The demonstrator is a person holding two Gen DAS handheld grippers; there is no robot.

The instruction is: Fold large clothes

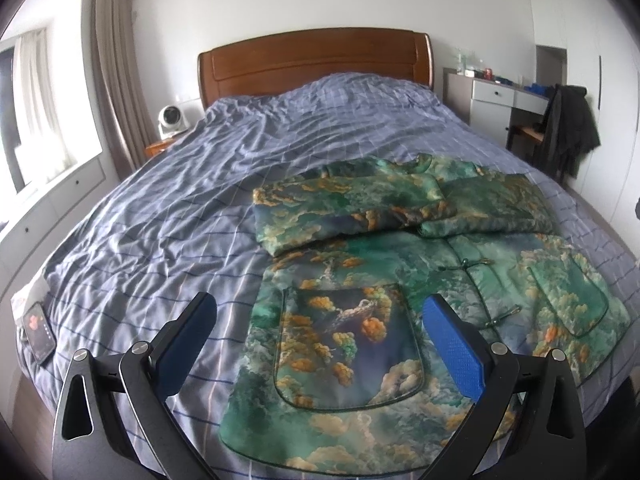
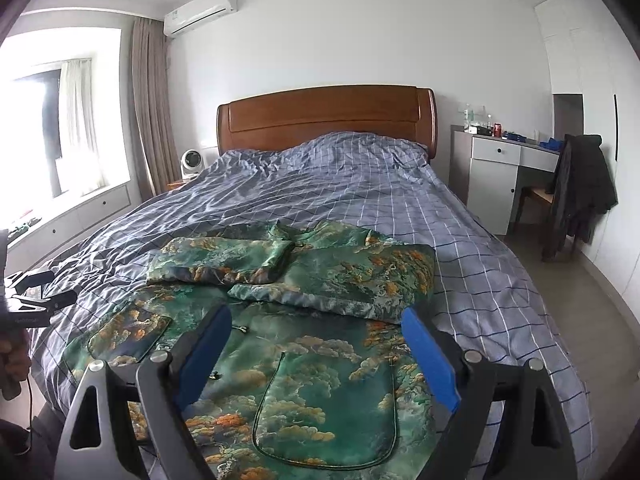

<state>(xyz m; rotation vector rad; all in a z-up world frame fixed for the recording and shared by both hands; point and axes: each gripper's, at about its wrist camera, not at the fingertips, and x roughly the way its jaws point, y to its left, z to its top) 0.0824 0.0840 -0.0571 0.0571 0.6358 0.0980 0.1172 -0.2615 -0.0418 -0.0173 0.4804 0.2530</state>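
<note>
I see both sleeves (image 2: 224,260) already folded across the jacket (image 2: 320,384); the hem fold remains. Both my grippers, left (image 1: 316,340) and right (image 2: 316,344), are spread, holding nothing.

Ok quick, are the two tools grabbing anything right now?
Left tool: open, holding nothing, above the green cloud-patterned padded jacket.
Right tool: open, holding nothing, above the same jacket.

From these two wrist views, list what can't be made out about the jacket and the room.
- Jacket hem: cut off by the lower edge in both views, partly behind the left tool and right tool.
- Jacket chest: covered by both folded-in sleeves.
- Items on the desk: too small to identify.
- Phone screen: too small to read.
</note>
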